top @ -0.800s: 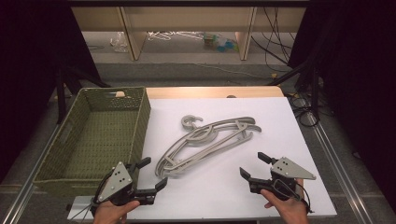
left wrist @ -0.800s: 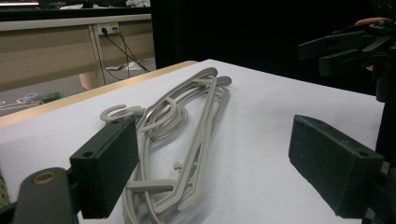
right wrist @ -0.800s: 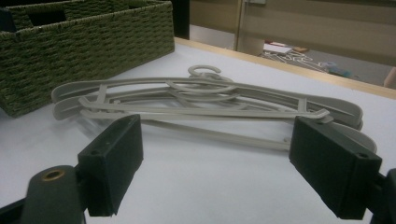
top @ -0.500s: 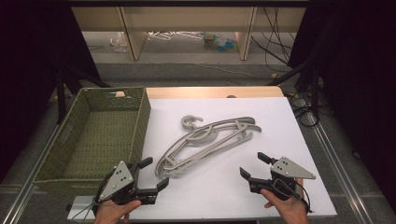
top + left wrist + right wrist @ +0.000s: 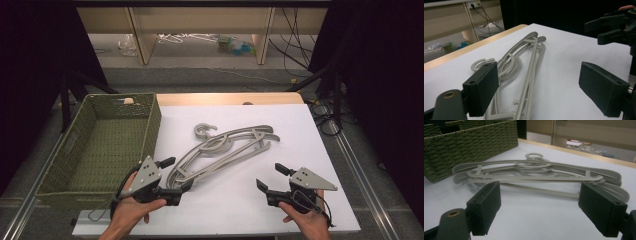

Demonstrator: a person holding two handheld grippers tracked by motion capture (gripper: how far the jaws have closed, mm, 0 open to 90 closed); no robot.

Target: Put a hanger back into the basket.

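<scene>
At the near edge of the table [image 5: 310, 130], the left tongs [image 5: 176, 175] are held open, empty, beside the grey hangers' [image 5: 225, 147] near end; the right tongs [image 5: 267, 177] gape empty too. Mid-table the hangers are stacked, with the green basket [image 5: 150, 120] at left.

Hangers [image 5: 227, 150]: stacked in a pile on the white sheet [image 5: 300, 130], mid-table, lying aslant, hooks toward the far edge. Basket [image 5: 65, 170]: left of the sheet, just beside the pile. Left gripper [image 5: 172, 177]: at the pile's near end. Right gripper [image 5: 270, 177]: right of the pile, apart from it.
</scene>
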